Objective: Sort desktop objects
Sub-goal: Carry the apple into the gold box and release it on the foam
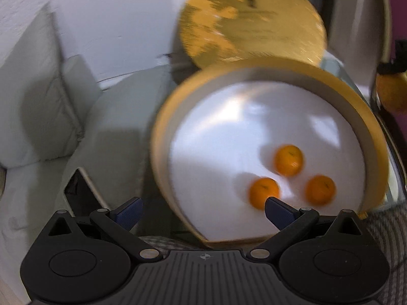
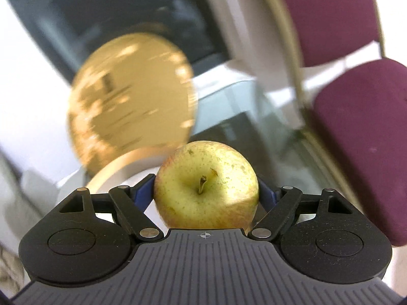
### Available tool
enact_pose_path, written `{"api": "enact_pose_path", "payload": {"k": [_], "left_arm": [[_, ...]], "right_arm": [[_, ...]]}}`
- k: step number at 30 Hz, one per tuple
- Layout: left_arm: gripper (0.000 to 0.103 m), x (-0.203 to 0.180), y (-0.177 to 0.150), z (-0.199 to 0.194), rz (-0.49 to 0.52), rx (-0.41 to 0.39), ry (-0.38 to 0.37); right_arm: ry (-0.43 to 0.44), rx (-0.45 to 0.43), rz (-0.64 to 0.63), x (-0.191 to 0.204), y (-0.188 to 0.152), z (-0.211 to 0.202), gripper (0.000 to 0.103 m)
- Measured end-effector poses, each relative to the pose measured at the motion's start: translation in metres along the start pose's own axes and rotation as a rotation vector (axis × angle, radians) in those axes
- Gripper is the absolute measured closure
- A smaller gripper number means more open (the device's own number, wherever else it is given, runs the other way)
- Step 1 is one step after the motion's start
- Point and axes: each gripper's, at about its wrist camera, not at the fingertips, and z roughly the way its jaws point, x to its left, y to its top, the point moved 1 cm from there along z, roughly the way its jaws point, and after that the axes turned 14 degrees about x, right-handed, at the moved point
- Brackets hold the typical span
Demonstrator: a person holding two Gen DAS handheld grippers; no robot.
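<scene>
A round white tray with a gold rim [image 1: 162, 117] fills the left wrist view, with three small oranges [image 1: 289, 160] lying on it at the lower right. My left gripper [image 1: 203, 212] hangs open just above the tray's near edge, nothing between its blue fingers [image 1: 278, 212]. A gold disc [image 1: 251, 23] stands tilted behind the tray. In the right wrist view my right gripper [image 2: 206, 190] is shut on a yellow-green apple [image 2: 206, 185], stem facing the camera. The gold disc [image 2: 132, 106] and the tray's rim [image 2: 119, 165] show beyond it. At the far right edge of the left wrist view a yellow fruit [image 1: 391, 94] shows under a dark gripper part.
A pale grey sofa with cushions [image 1: 51, 96] lies left of the tray, and a phone-like slab [image 1: 84, 190] rests by its arm. Two purple chairs [image 2: 361, 132] stand to the right beside a glass table [image 2: 244, 111]. Both views are motion-blurred.
</scene>
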Motion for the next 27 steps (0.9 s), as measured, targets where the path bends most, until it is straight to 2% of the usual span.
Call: {"api": "enact_pose_path", "payload": {"k": [5,11,16,21,22,27], "left_arm": [[0.001,0.033,0.000,0.008,-0.092,0.011,-0.011],[0.001,0.046,-0.005,0.026,-0.109,0.045,-0.034],[0.001,0.046,-0.001,0.040,-0.106,0.070,-0.045],[0.001,0.043,-0.001,0.042,-0.100,0.078,-0.051],[0.001,0.042,-0.001,0.042,-0.097,0.077,-0.051],[0.001,0.038,-0.007,0.037,-0.094,0.077,-0.042]], "right_arm": [[-0.008,0.125,-0.086,0.046,-0.017,0.044,0.021],[-0.108,0.226,-0.109,0.057,-0.031,0.097,0.021],[-0.154,0.258,-0.112,0.054,-0.037,0.115,0.020],[-0.153,0.262,-0.112,0.053,-0.033,0.118,0.020],[-0.143,0.272,-0.104,0.052,-0.032,0.117,0.016],[-0.137,0.262,-0.095,0.050,-0.028,0.111,0.013]]}}
